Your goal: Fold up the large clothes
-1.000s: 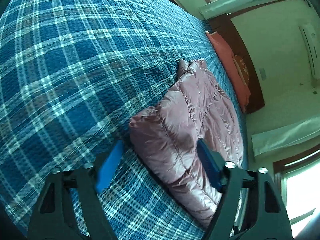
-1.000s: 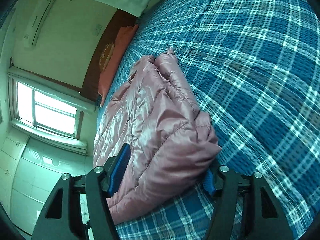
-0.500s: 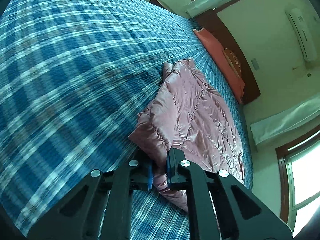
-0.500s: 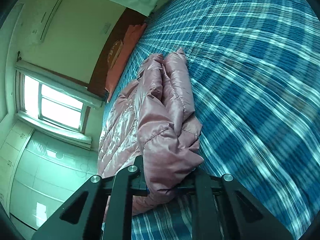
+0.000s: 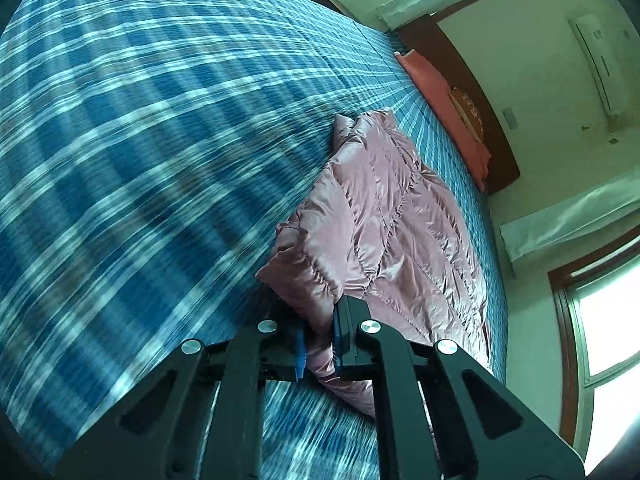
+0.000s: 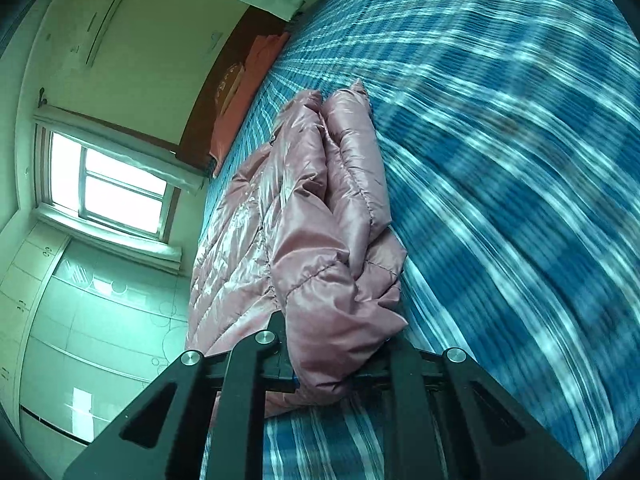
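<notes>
The pink puffer jacket [image 5: 384, 216] [image 6: 320, 240] on the plaid bed [image 5: 140, 120] is pinched by both the left tongs [image 5: 318, 340] and the right tongs [image 6: 336, 360] at lower centre.

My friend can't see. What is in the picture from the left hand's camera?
The left gripper has its jaws shut on one end of a shiny pink puffy jacket. The jacket lies on a bed with a blue checked cover, which looks blurry. Far off are an orange pillow and bright windows.
</notes>
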Motion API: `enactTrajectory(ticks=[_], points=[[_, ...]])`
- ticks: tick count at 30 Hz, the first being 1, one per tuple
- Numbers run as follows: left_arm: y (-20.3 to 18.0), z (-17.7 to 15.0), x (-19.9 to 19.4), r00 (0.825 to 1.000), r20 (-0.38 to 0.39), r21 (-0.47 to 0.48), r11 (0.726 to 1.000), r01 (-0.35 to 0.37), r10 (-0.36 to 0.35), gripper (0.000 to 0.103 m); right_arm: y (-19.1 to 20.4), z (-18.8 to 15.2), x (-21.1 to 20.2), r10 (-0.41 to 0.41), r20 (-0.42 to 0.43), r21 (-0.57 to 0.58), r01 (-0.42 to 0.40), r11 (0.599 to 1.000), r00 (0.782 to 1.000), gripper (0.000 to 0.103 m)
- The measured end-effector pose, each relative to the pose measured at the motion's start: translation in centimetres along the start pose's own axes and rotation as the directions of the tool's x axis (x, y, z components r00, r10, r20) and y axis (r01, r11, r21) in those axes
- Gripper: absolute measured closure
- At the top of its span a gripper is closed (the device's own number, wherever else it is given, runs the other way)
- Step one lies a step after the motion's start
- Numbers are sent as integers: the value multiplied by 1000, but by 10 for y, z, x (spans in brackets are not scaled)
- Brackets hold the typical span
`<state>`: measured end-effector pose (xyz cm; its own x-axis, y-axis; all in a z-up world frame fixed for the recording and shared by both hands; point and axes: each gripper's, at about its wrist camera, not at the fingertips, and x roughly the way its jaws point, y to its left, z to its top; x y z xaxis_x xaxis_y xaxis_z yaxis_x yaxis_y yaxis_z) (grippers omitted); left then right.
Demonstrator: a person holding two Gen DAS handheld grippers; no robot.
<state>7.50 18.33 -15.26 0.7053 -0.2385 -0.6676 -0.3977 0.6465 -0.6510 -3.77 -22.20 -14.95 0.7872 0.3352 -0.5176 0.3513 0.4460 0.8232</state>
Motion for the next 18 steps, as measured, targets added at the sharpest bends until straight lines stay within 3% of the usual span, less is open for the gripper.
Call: enactTrajectory(ticks=[5, 9, 10, 15, 17, 18], points=[[5, -7, -8, 1000, 13, 45, 999, 2, -2, 88, 0, -1, -4, -6, -6, -24, 6, 1000, 1000, 80], [15, -7, -22, 997, 68, 35, 999, -28, 25, 45, -9, 2, -16, -9, 32, 7, 8, 1000, 999, 57], [18, -6, -25, 997, 78, 34, 999, -22, 20, 42, -12, 1, -20, -14, 45, 8, 13, 1000, 999, 50], [30, 2, -20, 998, 64, -3, 1000, -28, 28, 42, -31, 6, -26, 2, 68, 50, -5, 999, 998, 49], [38, 5, -16, 998, 52, -49, 998, -27, 30, 48, -35, 8, -25, 9, 73, 64, -14, 998, 997, 51], [39, 5, -15, 998, 55, -50, 998, -23, 26, 58, -39, 9, -26, 8, 70, 58, -12, 998, 997, 57]])
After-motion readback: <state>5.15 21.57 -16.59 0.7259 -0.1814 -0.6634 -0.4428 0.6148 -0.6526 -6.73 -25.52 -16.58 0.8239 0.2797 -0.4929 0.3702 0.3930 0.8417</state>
